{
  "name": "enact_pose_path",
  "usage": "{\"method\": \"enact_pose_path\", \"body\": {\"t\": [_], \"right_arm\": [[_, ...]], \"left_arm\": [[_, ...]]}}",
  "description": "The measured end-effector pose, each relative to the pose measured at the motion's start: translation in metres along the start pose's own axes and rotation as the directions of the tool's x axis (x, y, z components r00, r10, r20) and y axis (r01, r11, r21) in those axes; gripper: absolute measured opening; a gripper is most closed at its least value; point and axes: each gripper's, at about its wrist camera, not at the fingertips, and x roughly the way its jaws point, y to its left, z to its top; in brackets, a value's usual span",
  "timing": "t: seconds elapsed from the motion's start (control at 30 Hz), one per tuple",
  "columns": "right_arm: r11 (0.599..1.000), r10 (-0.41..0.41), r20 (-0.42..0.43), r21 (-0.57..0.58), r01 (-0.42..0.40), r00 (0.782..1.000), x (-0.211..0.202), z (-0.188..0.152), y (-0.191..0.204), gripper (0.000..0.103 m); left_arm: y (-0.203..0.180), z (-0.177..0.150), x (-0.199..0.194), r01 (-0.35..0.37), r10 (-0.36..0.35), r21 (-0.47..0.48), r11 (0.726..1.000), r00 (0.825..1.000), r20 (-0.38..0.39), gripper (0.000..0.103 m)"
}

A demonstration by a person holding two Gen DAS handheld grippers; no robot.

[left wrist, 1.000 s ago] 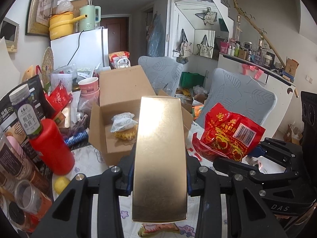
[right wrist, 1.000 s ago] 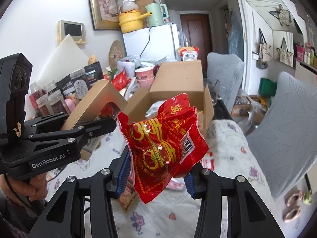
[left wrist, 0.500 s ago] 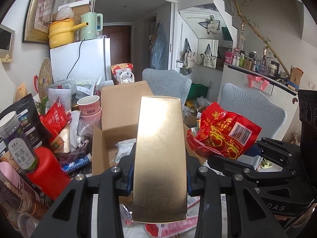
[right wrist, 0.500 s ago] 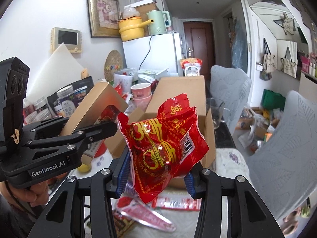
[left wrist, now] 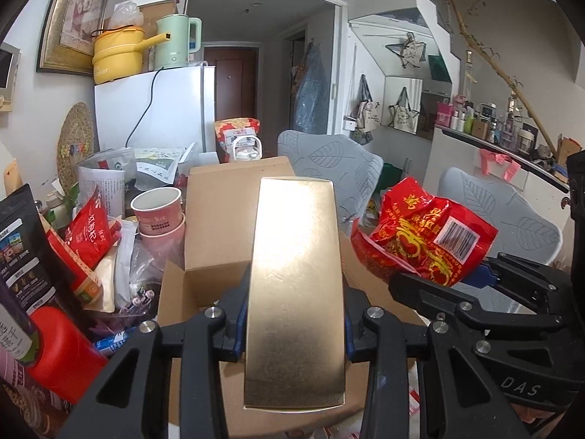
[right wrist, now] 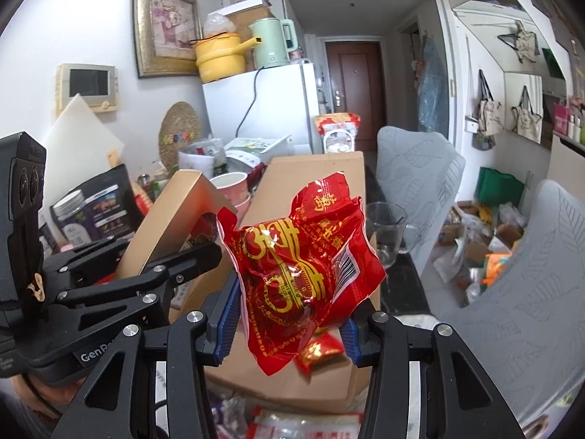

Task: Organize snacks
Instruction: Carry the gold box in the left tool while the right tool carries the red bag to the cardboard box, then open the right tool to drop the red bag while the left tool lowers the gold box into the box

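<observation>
The gold box point(left wrist: 296, 281) stands on end between the jaws of the left gripper point(left wrist: 294, 323), whose blue pads are closed narrowly on its two long sides, and it hangs above the near part of the open cardboard box point(left wrist: 219, 241). Just to its right the red snack bag point(right wrist: 303, 267) is pinched at its lower half by the right gripper point(right wrist: 289, 323), jaws about half closed on the crumpled foil, with the bag also over the cardboard box. The step in hand looks like carrying both snacks to the cardboard box and setting them inside. To do it well, the gold box probably wants lowering straight down, long side level, into the free floor of the cardboard box, and the pads should part only once its bottom rests there. The bag is soft and will likely sag, so it is best let go low and to the right of the gold box. The two grippers sit close side by side, so one should go in first. The upright far flap point(left wrist: 237, 216) bounds the far side. To the left the table is crowded with paper cups point(left wrist: 159, 212), a red bottle point(left wrist: 60, 355) and packets right up against the box wall, so there is little room there. On the right a glass mug point(right wrist: 385, 234) stands near the box edge, with grey chairs point(right wrist: 416, 179) beyond. The clearest way in is from above and from the near side.
</observation>
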Motion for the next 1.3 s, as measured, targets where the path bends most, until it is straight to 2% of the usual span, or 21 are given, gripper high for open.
{"method": "enact_pose_path", "body": {"t": [0.27,0.47,0.77,0.97,1.13,1.3], "right_arm": [[0.999,-0.010,-0.031,0.044,0.012,0.999,0.038,0.009,-0.018,0.046],[0.999,0.007,-0.094,0.045,-0.002,0.996,0.064,0.006,-0.025,0.047],[0.998,0.013,-0.176,0.064,-0.002,0.984,0.095,-0.008,-0.034,0.047],[0.998,-0.002,-0.221,0.063,0.017,0.975,0.111,-0.013,-0.033,0.048],[0.997,-0.043,-0.270,0.054,0.060,0.962,0.126,-0.019,-0.035,0.048],[0.996,-0.081,-0.283,0.022,0.091,0.956,0.132,-0.022,-0.032,0.049]], "left_arm": [[0.023,0.006,0.042,-0.052,0.051,-0.030,0.998,0.998,-0.048,0.037],[0.032,0.006,0.065,-0.092,0.090,-0.020,0.996,0.993,-0.082,0.037],[0.036,-0.005,0.095,-0.097,0.094,-0.009,0.995,0.983,-0.160,0.037],[0.034,-0.015,0.113,-0.104,0.107,0.025,0.994,0.968,-0.228,0.037],[0.037,-0.023,0.128,-0.118,0.122,0.031,0.993,0.951,-0.283,0.037],[0.037,-0.030,0.139,-0.133,0.141,0.047,0.990,0.937,-0.319,0.037]]}}
